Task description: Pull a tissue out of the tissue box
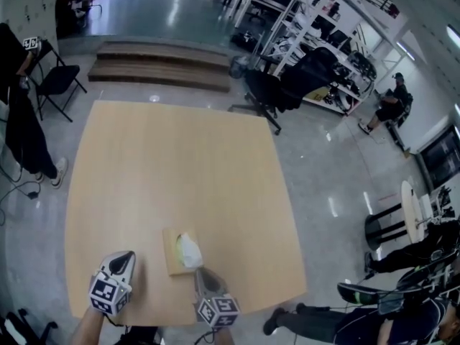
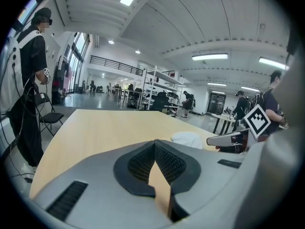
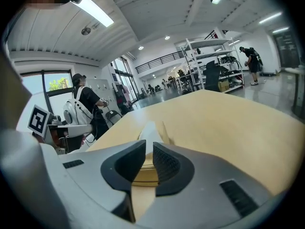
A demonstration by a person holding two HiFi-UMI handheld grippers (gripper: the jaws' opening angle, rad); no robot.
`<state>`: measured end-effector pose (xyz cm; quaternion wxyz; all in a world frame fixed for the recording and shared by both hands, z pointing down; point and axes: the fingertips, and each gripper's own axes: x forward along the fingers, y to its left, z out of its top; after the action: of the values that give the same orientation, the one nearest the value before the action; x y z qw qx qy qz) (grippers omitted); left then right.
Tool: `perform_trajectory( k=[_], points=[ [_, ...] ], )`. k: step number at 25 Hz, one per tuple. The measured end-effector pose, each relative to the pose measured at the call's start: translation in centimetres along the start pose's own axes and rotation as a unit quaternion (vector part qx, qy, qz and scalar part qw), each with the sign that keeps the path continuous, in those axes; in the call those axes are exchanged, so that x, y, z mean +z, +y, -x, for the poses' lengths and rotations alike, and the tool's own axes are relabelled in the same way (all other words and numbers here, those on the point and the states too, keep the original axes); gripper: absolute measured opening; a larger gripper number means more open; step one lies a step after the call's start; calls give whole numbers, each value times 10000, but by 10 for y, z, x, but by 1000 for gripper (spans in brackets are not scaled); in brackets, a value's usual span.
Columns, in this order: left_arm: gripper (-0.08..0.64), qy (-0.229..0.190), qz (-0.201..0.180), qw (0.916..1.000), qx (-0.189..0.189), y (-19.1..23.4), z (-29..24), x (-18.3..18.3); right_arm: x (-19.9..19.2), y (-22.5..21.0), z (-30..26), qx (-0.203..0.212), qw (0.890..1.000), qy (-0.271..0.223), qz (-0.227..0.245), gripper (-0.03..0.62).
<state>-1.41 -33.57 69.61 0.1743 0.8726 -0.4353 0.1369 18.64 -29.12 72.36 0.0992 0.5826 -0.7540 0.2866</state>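
A flat tan tissue box (image 1: pixel 171 256) lies near the front edge of the light wooden table (image 1: pixel 172 164), with a white tissue (image 1: pixel 190 251) sticking up from its slot. My right gripper (image 1: pixel 202 272) is just in front of the box. In the right gripper view its jaws (image 3: pixel 149 148) stand a narrow gap apart, with the tissue (image 3: pixel 150 130) rising just beyond the tips and the box (image 3: pixel 143 174) below. Nothing is pressed between the pads. My left gripper (image 1: pixel 127 257) hangs left of the box; its jaws (image 2: pixel 155 145) meet at the tips, empty. The tissue (image 2: pixel 188 139) shows to its right.
A black office chair (image 1: pixel 275 86) stands beyond the table's far right corner, a folding chair (image 1: pixel 54 78) and a standing person (image 1: pixel 21 131) at the left. Low wooden steps (image 1: pixel 162 63) lie behind. Seated people (image 1: pixel 402 315) are at the lower right.
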Motion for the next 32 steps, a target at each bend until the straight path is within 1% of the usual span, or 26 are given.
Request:
perform_trajectory(
  k=[4,8,13,16,19,20,21,22,25,27,28,32],
  points=[
    [6,1,1,10000,-50,-4,-3,-1,-2,-3,-5,6,10000,60,-3,140],
    [6,23,-2,10000,9,1,-6,0,-1,-8,-13,-6,10000,70,-68,189],
    [6,76,9,9999,82,6,-6,-1,-6,-7,-20,59,9997,240,-66,189],
    [6,54,9,9999,100,6,-10,2,-6,-9,-21,79,9995,304,51,189],
    [6,58,11,9999,105,9,-13,-1,-3,-8,-22,31,9993,298,219,182],
    [6,34,18,9999,96,9,-13,0,-2,-9,-22,-27,9993,278,248,166],
    [6,6,20,10000,77,8,-14,0,-1,-11,-21,-106,9992,256,273,117],
    [6,-17,18,10000,59,7,-14,1,-1,-13,-21,-182,9991,240,291,90],
    [6,-2,24,10000,76,8,-15,2,0,-18,-21,-288,9989,220,290,37],
    [6,7,35,9999,112,12,-15,-1,0,-18,-22,-304,9989,193,284,27],
    [6,-10,41,9999,114,13,-15,-1,0,-18,-22,-304,9990,175,283,10],
    [6,-39,58,9999,124,12,-16,3,2,-17,-22,-229,9994,144,234,9]
  ],
)
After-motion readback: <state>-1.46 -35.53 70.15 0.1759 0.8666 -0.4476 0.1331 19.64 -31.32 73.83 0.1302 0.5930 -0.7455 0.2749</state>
